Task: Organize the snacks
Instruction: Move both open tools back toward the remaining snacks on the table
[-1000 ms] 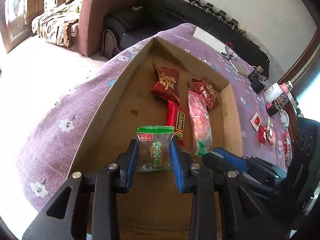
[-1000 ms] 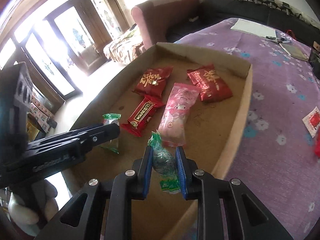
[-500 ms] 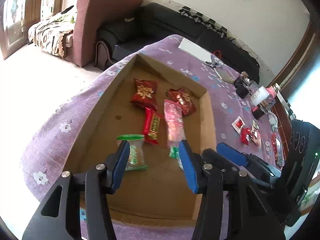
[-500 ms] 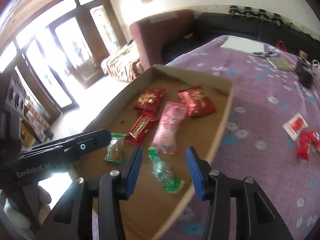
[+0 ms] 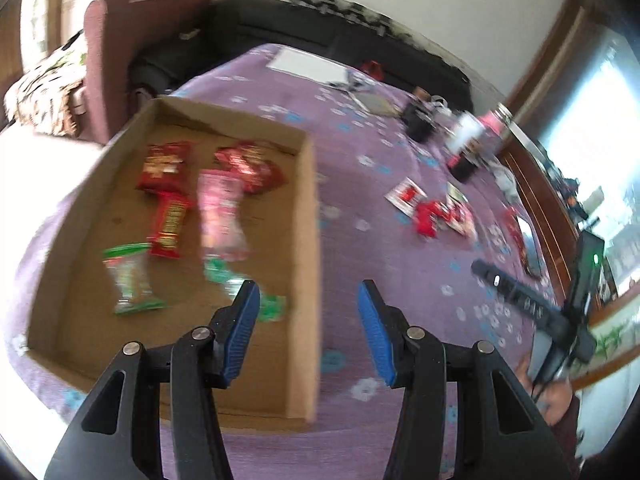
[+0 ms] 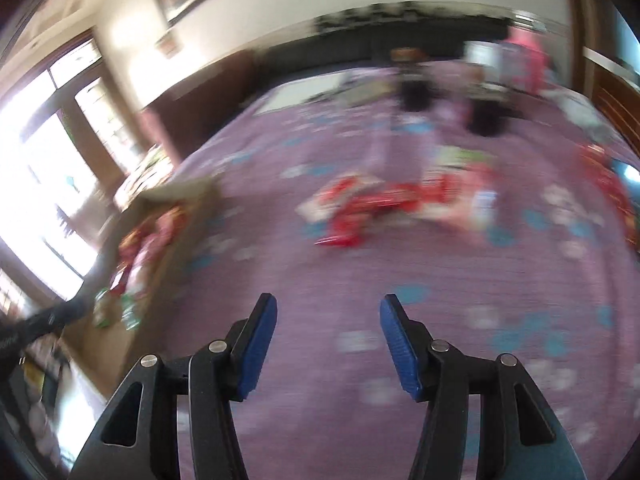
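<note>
1. Left gripper (image 5: 308,334): jaws apart, nothing between them; hovers over the right wall of the cardboard box (image 5: 310,216).
2. Right gripper (image 6: 326,346): jaws have just been opening, now apart and empty, over bare purple floral cloth (image 6: 400,264) covering the tabletop.
3. Snacks in the box, six counted, all lying flat on the box floor:
   - two dark red bags at the far end, one (image 5: 164,166) on the left and one (image 5: 250,166) on the right;
   - one red bar pack (image 5: 170,224) below the left bag;
   - one pink pack (image 5: 222,214) beside the bar, touching the right red bag;
   - one clear pack with green ends (image 5: 130,284) near the left wall;
   - one green-wrapped candy pack (image 5: 236,284) just beyond the left gripper's left blue pad.
4. Loose snacks outside the box: a cluster of red and white packets (image 5: 434,208) on the cloth, well apart from the box; count unclear from blur. In the right wrist view the same cluster (image 6: 384,204) lies ahead of the right gripper.
5. Writing: yellow print on the red packs, too blurred to read.
6. Far end of the cloth: white paper sheet (image 5: 306,66), black items and a white container, blurred.
7. Right gripper's black body (image 5: 528,308) shows at the right edge of the left wrist view.
</note>
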{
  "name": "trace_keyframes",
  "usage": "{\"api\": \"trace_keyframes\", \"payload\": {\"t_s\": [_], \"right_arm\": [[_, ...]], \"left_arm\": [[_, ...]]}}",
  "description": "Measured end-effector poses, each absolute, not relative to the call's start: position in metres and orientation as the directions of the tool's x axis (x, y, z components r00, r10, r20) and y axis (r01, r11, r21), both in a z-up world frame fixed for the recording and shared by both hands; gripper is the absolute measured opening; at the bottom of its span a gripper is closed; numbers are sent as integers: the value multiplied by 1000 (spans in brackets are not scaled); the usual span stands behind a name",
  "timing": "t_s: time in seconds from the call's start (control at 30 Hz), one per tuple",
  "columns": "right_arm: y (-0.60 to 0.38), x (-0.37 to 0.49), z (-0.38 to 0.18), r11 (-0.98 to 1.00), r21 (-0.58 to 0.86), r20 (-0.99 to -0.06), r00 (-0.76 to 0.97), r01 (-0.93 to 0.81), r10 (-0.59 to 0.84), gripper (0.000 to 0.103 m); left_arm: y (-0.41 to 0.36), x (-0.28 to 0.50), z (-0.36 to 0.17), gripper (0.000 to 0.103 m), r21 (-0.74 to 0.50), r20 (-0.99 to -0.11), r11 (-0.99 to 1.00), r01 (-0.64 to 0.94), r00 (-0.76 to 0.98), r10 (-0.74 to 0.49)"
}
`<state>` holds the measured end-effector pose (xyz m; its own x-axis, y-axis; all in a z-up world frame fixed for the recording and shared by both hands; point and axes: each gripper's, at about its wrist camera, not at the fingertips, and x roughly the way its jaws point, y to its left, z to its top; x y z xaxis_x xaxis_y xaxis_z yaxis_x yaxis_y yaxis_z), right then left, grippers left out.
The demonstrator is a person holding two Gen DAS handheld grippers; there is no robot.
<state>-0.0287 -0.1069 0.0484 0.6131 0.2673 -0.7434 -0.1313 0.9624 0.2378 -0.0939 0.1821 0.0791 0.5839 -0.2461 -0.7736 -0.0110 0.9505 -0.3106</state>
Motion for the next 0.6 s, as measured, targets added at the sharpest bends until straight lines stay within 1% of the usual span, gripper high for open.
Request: {"api": "trace_keyframes", "payload": {"t_s": [0.17, 0.4, 0.47, 0.6], "right_arm": [[-153, -15, 48, 972, 229, -739, 642, -47, 205, 56], [-164, 17, 41, 976, 219, -742, 646, -20, 180, 56], [-162, 25, 40, 972, 235, -740, 644, -24, 194, 56], [-144, 45, 43, 958, 272, -725, 636, -86, 263, 56]], "left_arm": [[149, -90, 75, 50, -298, -788, 953, 53, 550, -277], [130, -88, 68, 50, -268, -814, 960, 75, 515, -267], [129, -87, 67, 50, -265, -816, 962, 73, 514, -264], [124, -83, 64, 50, -274, -819, 959, 71, 505, -271]]}}
